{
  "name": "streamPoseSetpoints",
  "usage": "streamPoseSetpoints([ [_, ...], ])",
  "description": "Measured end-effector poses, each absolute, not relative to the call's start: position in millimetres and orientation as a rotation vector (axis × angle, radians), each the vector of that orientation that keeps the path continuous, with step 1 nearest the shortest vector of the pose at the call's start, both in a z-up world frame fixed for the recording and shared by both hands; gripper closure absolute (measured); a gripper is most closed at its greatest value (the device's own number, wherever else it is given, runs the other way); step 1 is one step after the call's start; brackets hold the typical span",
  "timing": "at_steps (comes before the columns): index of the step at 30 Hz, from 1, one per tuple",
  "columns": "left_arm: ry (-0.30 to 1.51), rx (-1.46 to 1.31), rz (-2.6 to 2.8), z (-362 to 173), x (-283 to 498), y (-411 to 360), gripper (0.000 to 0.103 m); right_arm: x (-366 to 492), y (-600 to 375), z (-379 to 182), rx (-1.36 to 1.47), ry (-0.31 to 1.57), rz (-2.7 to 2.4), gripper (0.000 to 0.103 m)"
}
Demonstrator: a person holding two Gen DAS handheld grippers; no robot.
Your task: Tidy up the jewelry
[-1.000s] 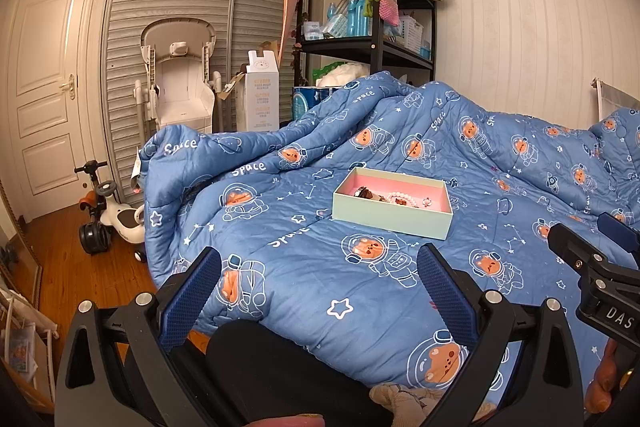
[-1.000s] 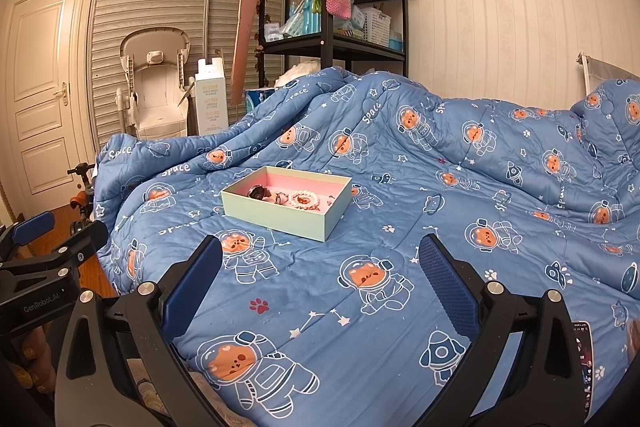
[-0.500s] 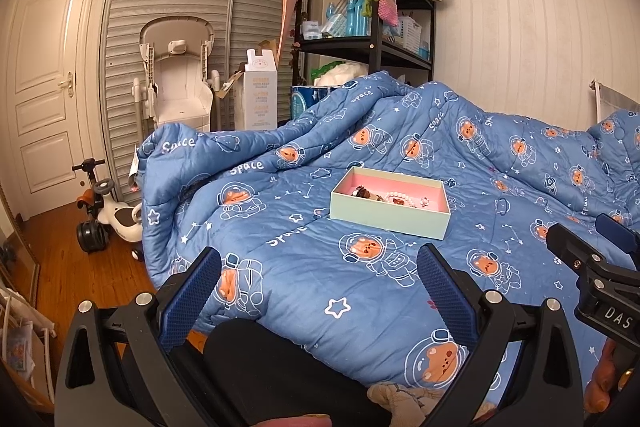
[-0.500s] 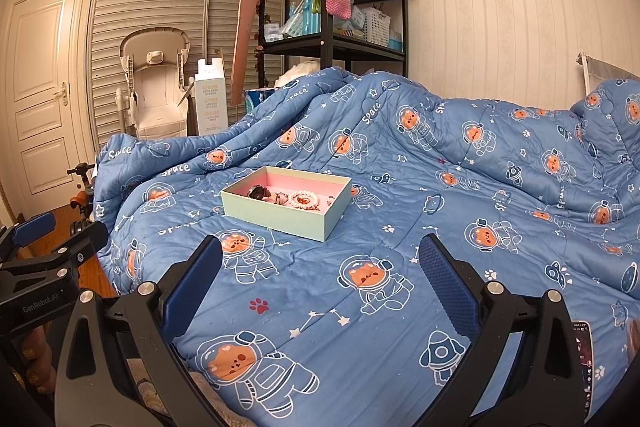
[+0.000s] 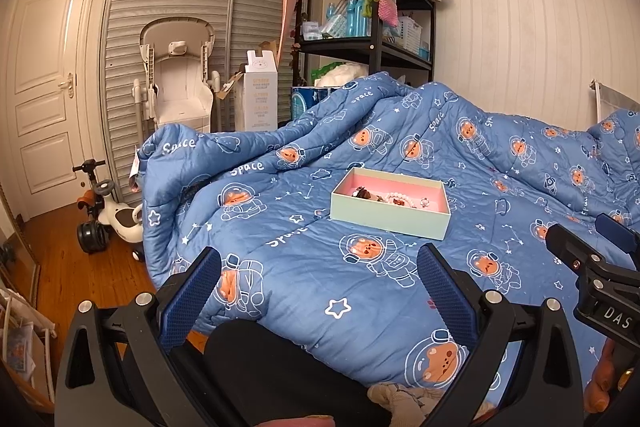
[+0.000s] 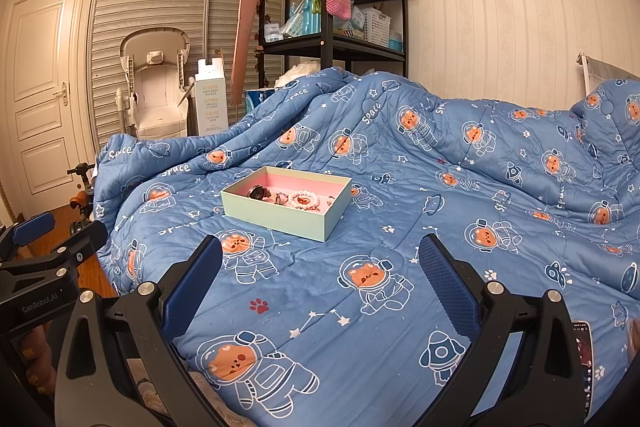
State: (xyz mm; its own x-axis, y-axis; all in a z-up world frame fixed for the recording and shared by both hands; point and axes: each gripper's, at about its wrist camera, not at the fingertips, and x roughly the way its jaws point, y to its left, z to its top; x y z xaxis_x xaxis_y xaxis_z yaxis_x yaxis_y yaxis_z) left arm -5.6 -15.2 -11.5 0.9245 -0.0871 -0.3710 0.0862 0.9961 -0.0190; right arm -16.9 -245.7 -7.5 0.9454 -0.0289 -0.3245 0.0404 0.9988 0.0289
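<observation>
I hold my left gripper (image 5: pixel 318 281) and right gripper (image 6: pixel 320 269) low over the near edge of the bed (image 6: pixel 460 227), both with jaws spread wide and empty, likely lined up to reach the mint green box (image 6: pixel 280 213) resting well ahead mid-bed. Its pink interior holds the jewelry (image 6: pixel 288 197), jumbled together. The quilt (image 5: pixel 280 227) repeats "Space"; the opposite tools read "DAS" and "GenRobot.AI".

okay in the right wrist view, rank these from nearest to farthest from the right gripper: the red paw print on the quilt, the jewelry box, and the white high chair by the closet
From the right gripper:
1. Red paw print, on the quilt just ahead, between the open fingers.
2. Jewelry box, farther up the bed, slightly left.
3. White high chair, off the bed, against the slatted closet doors at far left.
</observation>
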Motion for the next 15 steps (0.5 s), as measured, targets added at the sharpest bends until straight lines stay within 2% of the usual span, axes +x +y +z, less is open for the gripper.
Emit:
streamPoseSetpoints([
  [15, 0.38, -0.037, -0.056, -12.9, -8.9, -11.7, 0.006, -16.5, -246.6, -7.4, 0.035, 0.332, -0.036, 0.006],
])
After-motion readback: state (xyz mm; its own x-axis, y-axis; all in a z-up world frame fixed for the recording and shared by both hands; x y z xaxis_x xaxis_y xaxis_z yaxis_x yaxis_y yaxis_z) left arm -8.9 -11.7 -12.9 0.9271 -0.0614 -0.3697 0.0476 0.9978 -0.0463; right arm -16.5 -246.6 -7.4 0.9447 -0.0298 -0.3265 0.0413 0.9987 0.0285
